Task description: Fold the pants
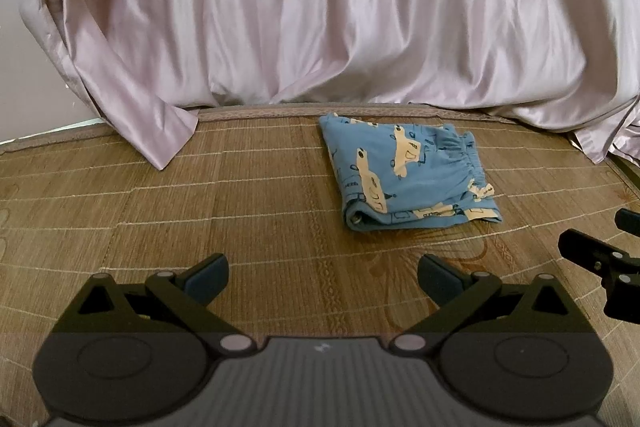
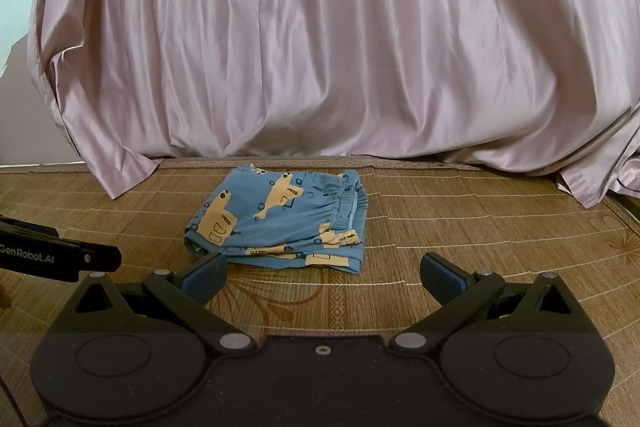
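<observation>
Blue cotton pants (image 2: 280, 223) printed with cream cars are lying folded into a soft square on the woven bamboo mat (image 1: 200, 207); both grippers, left gripper (image 1: 323, 277) and right gripper (image 2: 323, 277), are hovering with jaws spread wide, gripping nothing

The foreground surface is covered by a woven bamboo mat (image 1: 160, 211) printed with floral motifs. A pale pink satin curtain (image 2: 320, 47) is draped behind it, its hem resting on the mat's far edge.
</observation>
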### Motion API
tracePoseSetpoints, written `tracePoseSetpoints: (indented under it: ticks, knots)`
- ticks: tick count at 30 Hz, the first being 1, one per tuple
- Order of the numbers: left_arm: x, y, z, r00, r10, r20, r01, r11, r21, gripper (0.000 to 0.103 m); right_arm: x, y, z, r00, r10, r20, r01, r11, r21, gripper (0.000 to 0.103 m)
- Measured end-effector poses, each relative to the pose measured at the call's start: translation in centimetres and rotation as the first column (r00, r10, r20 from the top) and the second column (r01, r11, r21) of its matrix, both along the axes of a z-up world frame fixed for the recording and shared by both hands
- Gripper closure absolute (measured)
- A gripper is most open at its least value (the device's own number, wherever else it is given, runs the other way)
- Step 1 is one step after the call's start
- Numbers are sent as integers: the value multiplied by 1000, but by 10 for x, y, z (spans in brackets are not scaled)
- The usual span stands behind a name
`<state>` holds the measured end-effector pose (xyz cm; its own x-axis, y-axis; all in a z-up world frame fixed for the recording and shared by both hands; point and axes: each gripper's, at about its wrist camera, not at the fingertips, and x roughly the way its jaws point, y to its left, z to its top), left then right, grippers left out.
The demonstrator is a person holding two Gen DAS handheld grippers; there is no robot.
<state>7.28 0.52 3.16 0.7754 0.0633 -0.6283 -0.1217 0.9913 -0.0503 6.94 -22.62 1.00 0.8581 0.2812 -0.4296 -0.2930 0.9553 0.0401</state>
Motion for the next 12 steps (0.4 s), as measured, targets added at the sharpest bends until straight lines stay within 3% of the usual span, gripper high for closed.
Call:
tracePoseSetpoints:
  ticks: [12]
  knots:
    - [2,0,1,999,11,-30,-10,999,36,0,-1,0,-3,1000,3,-4,-3,1000,-3,1]
